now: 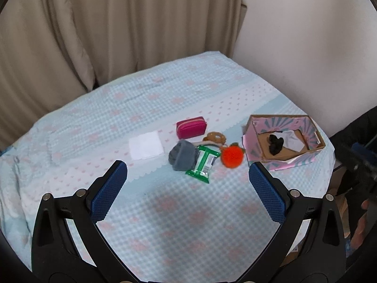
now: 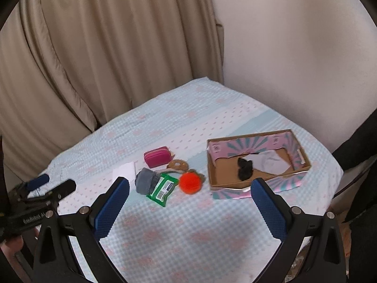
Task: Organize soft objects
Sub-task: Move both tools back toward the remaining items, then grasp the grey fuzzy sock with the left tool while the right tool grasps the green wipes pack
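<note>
Beige curtains [image 1: 94, 35] and a pale wall [image 2: 294, 59] back a bed [image 1: 188, 212] spread with a light blue checked cover with pink motifs, whose far edge runs along the curtain and whose right edge drops away just past the pink-and-teal cardboard box [image 2: 256, 162]. That box sits open-topped near the bed's right edge, with a black soft item [image 2: 245, 169] and a white cloth [image 2: 268, 162] lying inside on its brown floor. Left of the box, close by but apart from it, lies an orange pom-pom [image 1: 232, 156]; further left a green wipes packet [image 1: 203, 162] lies touching a grey rolled sock [image 1: 182, 155]. Behind these, on the box's far-left side, are a brown ring-shaped toy [image 1: 215, 138], possibly a pretzel plush, and a magenta zip pouch [image 1: 191, 127], with a white folded square [image 1: 146, 148] furthest left. The near part of the bed, between the box's front wall and the cameras, is bare cover. The left tool [image 1: 188, 176] hangs above this bare area with its blue pads spread wide, holding nothing; the right tool [image 2: 189, 193] likewise has its jaws wide apart and empty, its right pad just in front of the box's near wall.
</note>
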Tool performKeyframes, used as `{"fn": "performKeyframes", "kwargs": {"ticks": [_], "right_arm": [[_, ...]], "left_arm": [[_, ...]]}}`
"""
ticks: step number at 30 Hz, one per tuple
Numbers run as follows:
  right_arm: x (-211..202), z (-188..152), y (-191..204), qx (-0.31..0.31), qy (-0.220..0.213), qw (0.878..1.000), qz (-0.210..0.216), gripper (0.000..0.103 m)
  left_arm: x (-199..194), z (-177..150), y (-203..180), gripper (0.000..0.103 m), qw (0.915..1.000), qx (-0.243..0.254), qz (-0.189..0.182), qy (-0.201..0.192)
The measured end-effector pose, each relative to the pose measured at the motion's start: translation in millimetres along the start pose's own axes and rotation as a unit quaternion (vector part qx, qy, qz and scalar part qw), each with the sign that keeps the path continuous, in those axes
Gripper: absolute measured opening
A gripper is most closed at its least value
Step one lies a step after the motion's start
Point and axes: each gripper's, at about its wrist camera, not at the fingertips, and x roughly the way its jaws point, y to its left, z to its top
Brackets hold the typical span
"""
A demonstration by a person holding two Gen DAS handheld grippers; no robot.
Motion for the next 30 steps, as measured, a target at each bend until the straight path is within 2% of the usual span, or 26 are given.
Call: {"fn": "performKeyframes", "kwargs": {"ticks": [5, 13, 19, 22, 27, 30], "right_arm": [[51.5, -8.1, 22.6, -0.001, 0.025, 1.000, 0.004, 0.103], [161.4, -32.3, 51.1, 0.004, 0.060, 0.998, 0.016, 0.103], [246.3, -58.8, 64.9, 0.013, 0.094, 0.995, 0.027, 0.102], [277.5, -71.4, 62.3, 0.028, 0.112, 0.993, 0.022, 0.099], [313.6, -85.2, 52.3, 0.075, 0.131, 0.988, 0.024, 0.094], [328.6, -88.3, 48.7, 0.093, 0.138, 0.986, 0.026, 0.086]], "left_arm": [[54.7, 14.0, 24.4, 0.103, 0.9997, -0.003, -0.009, 0.024], [160.4, 28.4, 44.9, 0.103, 0.9985, 0.009, -0.028, 0.046], [239.9, 14.4, 50.0, 0.103, 0.9957, -0.002, -0.049, 0.078], [268.6, 4.7, 45.6, 0.102, 0.9939, -0.001, -0.057, 0.094], [306.4, -8.8, 34.1, 0.101, 0.9906, 0.005, -0.073, 0.116], [324.9, -13.3, 28.7, 0.096, 0.9893, 0.008, -0.078, 0.123]]}}
